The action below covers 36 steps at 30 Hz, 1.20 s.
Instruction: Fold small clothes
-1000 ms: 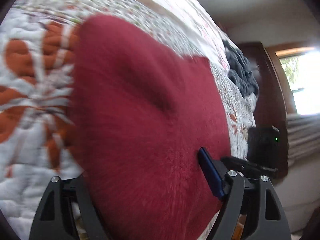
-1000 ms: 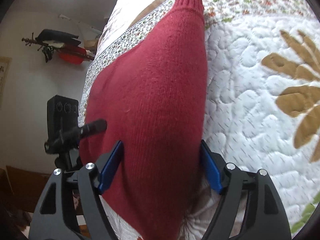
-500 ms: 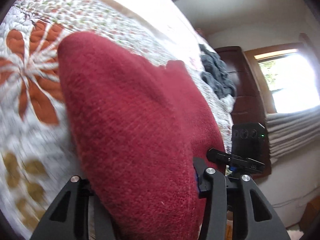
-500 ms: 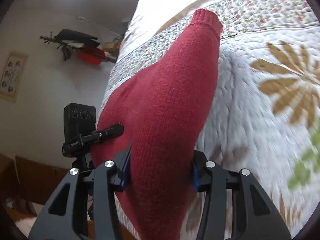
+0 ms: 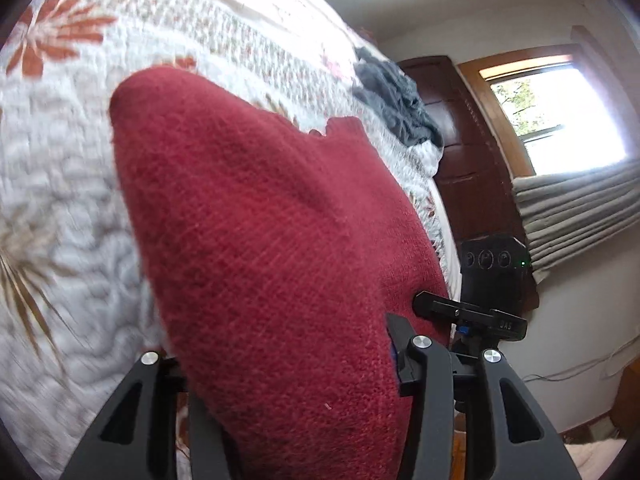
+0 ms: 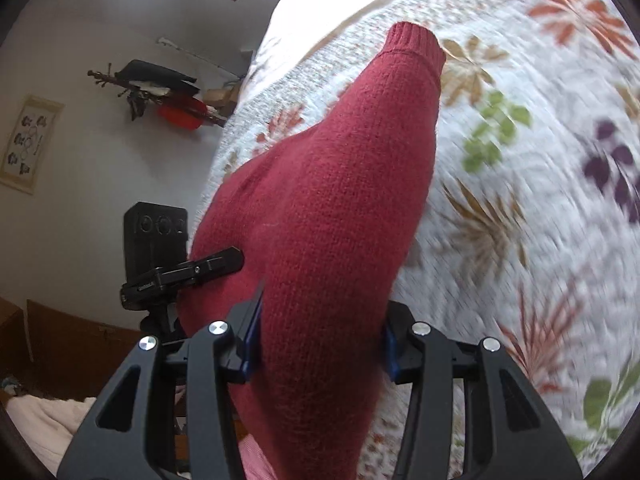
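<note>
A dark red knitted sweater (image 5: 260,240) hangs from both grippers over the quilted bed. My left gripper (image 5: 288,364) is shut on its near edge, and the cloth covers the fingertips and drapes away toward the bed. In the right wrist view the same red sweater (image 6: 340,208) stretches from my right gripper (image 6: 320,340), shut on it, up to a ribbed sleeve cuff (image 6: 416,44) lying on the quilt. The blue finger pads (image 6: 252,336) press the knit from both sides.
A white quilt with leaf and flower prints (image 6: 520,200) covers the bed. A dark grey garment (image 5: 396,100) lies bunched at the bed's far edge. A black camera on a stand (image 5: 492,264) is beside the bed, also seen as the black camera (image 6: 154,232).
Both grippers closed on the sweater and lifted it back off the quilt. More of the bed and room shows now, and the sleeve has stretched out longer.
</note>
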Each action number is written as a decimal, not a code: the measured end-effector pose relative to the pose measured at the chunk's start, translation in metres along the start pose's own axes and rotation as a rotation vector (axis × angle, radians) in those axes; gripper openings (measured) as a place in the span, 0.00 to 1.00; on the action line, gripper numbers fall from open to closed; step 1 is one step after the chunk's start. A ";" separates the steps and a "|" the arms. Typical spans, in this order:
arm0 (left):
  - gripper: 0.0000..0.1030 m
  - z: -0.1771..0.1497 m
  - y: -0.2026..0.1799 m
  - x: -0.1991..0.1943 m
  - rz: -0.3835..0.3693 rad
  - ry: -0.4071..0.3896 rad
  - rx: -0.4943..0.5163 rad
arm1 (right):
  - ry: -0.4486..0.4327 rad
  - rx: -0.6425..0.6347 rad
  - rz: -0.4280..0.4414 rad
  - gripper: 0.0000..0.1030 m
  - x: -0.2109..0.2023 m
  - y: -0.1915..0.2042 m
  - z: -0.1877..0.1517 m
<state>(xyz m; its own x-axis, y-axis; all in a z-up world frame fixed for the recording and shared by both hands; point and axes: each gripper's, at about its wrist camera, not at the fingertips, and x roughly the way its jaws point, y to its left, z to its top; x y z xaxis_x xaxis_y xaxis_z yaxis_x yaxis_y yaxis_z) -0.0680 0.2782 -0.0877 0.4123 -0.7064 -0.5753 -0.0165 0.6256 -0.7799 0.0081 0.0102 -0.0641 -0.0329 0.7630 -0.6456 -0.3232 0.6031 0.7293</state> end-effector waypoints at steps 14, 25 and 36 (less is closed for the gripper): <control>0.53 -0.022 0.032 0.038 0.155 0.092 0.001 | 0.020 0.110 -0.036 0.48 0.029 -0.059 -0.050; 0.48 0.007 0.003 0.012 0.092 -0.048 -0.001 | -0.066 0.004 -0.001 0.42 -0.010 -0.017 -0.011; 0.49 0.044 0.035 0.060 0.195 -0.031 -0.018 | -0.004 0.034 -0.115 0.43 0.034 -0.059 0.037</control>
<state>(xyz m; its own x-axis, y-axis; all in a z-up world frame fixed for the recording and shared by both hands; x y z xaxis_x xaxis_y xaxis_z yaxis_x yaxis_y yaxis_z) -0.0036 0.2725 -0.1382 0.4279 -0.5616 -0.7081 -0.1146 0.7435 -0.6589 0.0608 0.0087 -0.1210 0.0067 0.6891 -0.7246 -0.2928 0.6943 0.6575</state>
